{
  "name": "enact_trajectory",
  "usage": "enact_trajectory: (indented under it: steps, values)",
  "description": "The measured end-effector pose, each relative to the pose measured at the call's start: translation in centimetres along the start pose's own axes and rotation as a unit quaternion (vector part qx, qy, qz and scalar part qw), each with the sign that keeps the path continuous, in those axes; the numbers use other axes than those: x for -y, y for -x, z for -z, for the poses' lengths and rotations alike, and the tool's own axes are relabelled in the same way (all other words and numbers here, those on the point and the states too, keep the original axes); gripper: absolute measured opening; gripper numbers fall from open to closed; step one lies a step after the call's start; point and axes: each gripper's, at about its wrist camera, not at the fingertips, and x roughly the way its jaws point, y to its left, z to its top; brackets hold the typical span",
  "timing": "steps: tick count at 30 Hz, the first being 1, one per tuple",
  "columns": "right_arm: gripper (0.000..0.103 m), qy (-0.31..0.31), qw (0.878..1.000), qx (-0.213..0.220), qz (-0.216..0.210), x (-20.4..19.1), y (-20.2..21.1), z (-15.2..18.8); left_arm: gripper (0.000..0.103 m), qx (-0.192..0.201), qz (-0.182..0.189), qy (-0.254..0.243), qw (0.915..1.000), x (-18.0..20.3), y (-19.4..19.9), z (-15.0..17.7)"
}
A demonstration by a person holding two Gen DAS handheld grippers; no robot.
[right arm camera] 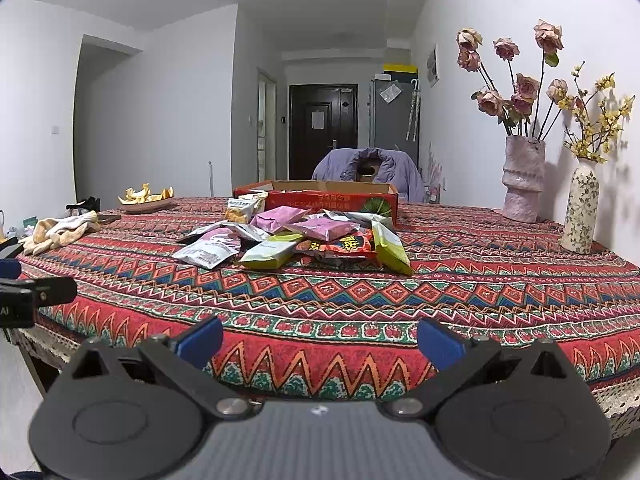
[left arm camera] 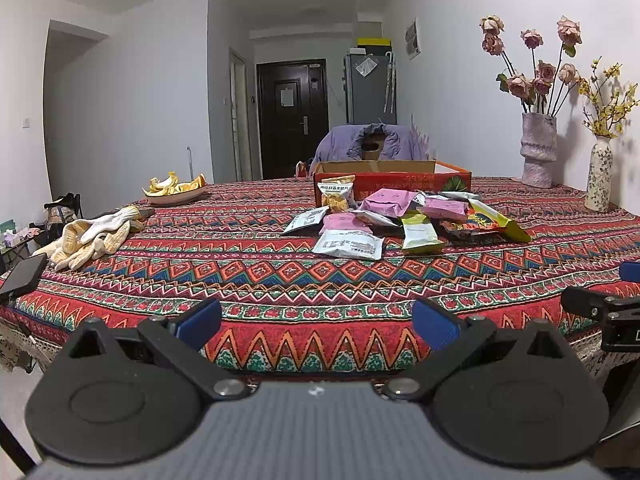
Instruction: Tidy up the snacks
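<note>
Both grippers hang at the near edge of the counter [left arm camera: 280, 280], level with its top, facing the snack pile. Left gripper [left arm camera: 316, 326]: fingers [left arm camera: 200, 322] spread wide, nothing between them. Right gripper [right arm camera: 320, 340]: fingers [right arm camera: 440, 342] equally wide apart, also empty. Each shows at the other's frame edge, so they sit side by side, apart.

Snack pile [right arm camera: 296, 236] lies mid-counter on the patterned cloth, well away from both grippers. Packets overlap loosely:
- white packet [left arm camera: 349, 245] at the near left of the pile, flat on the cloth
- light green packet [left arm camera: 420, 234] just right of it, tilted
- pink packets [left arm camera: 390, 201] on top toward the back
- red packet [right arm camera: 344, 246] on the right side, with a yellow-green packet [right arm camera: 390, 246] leaning off its right edge
- clear bag of yellow chips [left arm camera: 337, 196] standing against the box front

Red cardboard box [left arm camera: 392, 184] sits right behind the pile, touching it, flaps open. Contents can't be made out from this low angle.

Elsewhere on the counter: bowl of fruit peels [left arm camera: 174, 192] far left, knit gloves [left arm camera: 94, 236] near the left edge, phone [left arm camera: 24, 276] at the left corner. Two vases along the right wall: pink vase [left arm camera: 538, 150] with dried roses, floral vase [left arm camera: 599, 176] with yellow sprigs. Chair with purple jacket [left arm camera: 368, 146] behind the box.
</note>
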Motion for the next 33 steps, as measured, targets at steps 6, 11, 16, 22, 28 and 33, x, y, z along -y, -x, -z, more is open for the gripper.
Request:
enact_trajectory:
  steps: [6, 11, 16, 22, 28, 33]
  values:
    - [0.103, 0.003, 1.000, 0.000, 0.000, 0.04, -0.15, 0.01, 0.103, 0.000, -0.001, -0.001, 1.0000, 0.05, -0.05, -0.01]
    - [0.103, 0.005, 1.000, 0.001, 0.000, -0.01, -0.10, 0.06, 0.103, 0.000, 0.000, -0.001, 1.0000, 0.00, -0.06, -0.01]
    - [0.103, 0.007, 1.000, 0.000, 0.001, -0.03, -0.18, 0.05, 0.103, -0.001, -0.001, -0.001, 1.0000, 0.01, -0.05, -0.02]
    - [0.103, 0.009, 1.000, 0.000, 0.001, 0.02, -0.16, 0.02, 0.103, -0.001, 0.000, -0.001, 1.0000, -0.03, -0.03, -0.05]
    - [0.103, 0.010, 1.000, -0.001, 0.002, 0.07, -0.17, 0.08, 0.103, -0.001, 0.000, -0.002, 1.0000, -0.03, -0.03, -0.04]
    - [0.103, 0.011, 1.000, -0.001, 0.003, 0.05, -0.17, 0.10, 0.103, 0.000, 0.001, -0.003, 1.0000, -0.02, 0.04, -0.11]
